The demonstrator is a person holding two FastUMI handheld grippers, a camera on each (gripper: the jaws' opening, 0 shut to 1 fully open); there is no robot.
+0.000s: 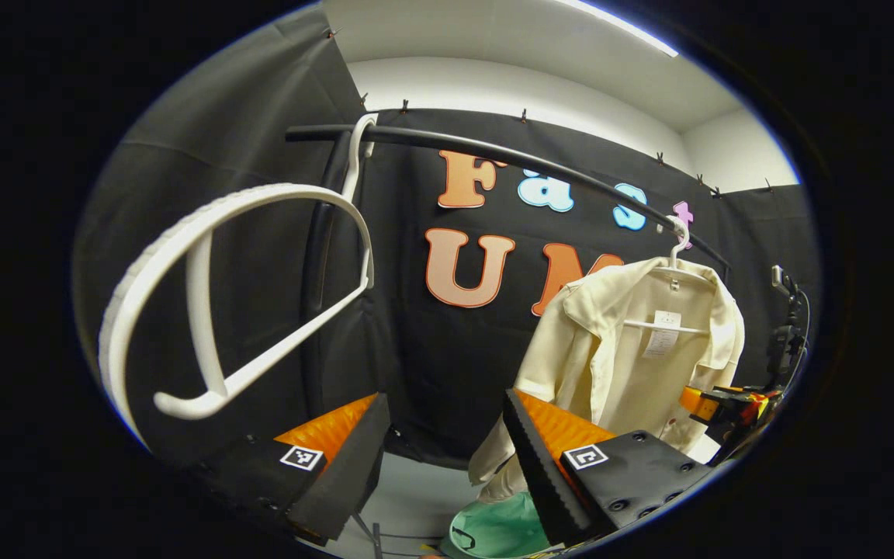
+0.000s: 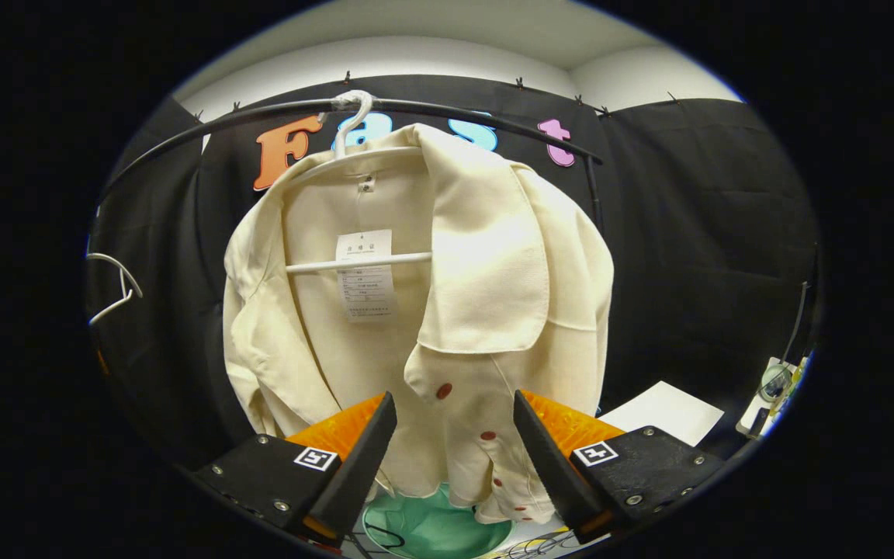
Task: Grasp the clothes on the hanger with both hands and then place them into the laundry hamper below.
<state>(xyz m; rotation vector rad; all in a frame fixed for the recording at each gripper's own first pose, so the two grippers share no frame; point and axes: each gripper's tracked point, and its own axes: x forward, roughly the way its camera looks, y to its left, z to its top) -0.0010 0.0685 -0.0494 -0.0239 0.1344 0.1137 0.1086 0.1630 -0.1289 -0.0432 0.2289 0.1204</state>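
A cream shirt (image 2: pixel 447 310) with dark red buttons hangs on a white hanger (image 2: pixel 354 116) from the black rail (image 2: pixel 462 112). My right gripper (image 2: pixel 455 450) is open right in front of the shirt's lower front, its fingers apart from the cloth. In the left gripper view the same shirt (image 1: pixel 633 349) hangs to the right, and my left gripper (image 1: pixel 447 458) is open, off to the shirt's left with nothing between its fingers. The green hamper (image 2: pixel 431 528) lies below the shirt; the hamper (image 1: pixel 501 528) sits low in the left gripper view too. The right gripper (image 1: pixel 726 407) shows beside the shirt.
An empty white hanger (image 1: pixel 206 310) hangs close on the rail (image 1: pixel 493 151) at my left gripper's upper left. The empty hanger (image 2: pixel 113 287) is far left in the right gripper view. A white sheet (image 2: pixel 664 411) lies at lower right. A camera stand (image 1: pixel 788 334) rises at far right.
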